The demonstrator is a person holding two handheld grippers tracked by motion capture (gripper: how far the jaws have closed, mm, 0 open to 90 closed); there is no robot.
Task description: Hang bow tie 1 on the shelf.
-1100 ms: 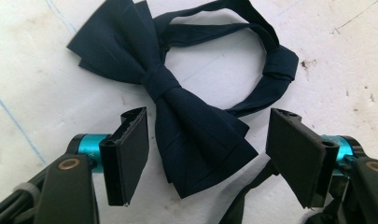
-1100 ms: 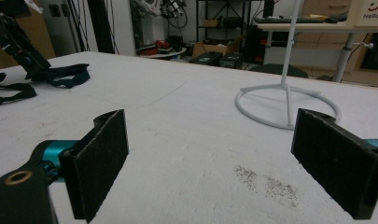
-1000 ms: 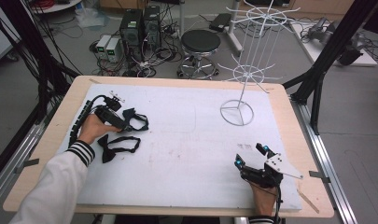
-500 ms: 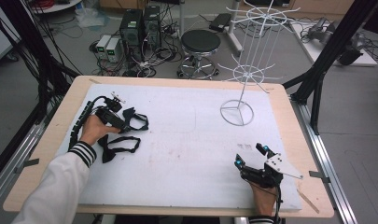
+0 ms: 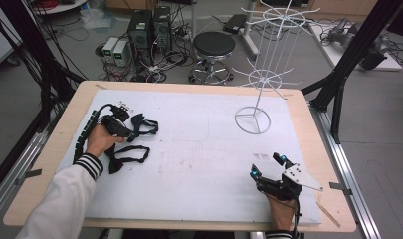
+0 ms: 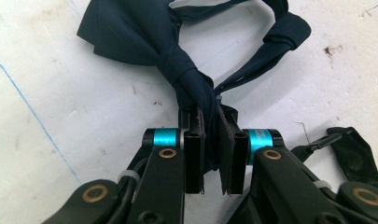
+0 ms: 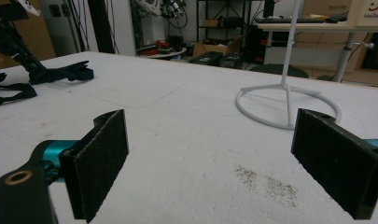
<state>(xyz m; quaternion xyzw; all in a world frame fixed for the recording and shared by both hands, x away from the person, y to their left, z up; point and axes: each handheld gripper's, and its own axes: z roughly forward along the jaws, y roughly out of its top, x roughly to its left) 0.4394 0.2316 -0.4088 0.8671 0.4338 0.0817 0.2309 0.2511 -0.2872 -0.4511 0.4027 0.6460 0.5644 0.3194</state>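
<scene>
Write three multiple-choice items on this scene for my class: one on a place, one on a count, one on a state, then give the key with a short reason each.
1. Where on the table does the white wire rack stand?
A. far right part
B. near left corner
C. middle of the near edge

2. How many bow ties lie on the table?
A. one
B. two
C. four

3. How is the left gripper?
A. open above the table
B. shut on nothing
C. shut on a bow tie

Key:
1 A: in the high view its ring base sits far right.
2 B: the navy bow tie and the black bow tie lie at the left.
3 C: in the left gripper view its pads pinch the navy cloth; the jaws have just been closing.
</scene>
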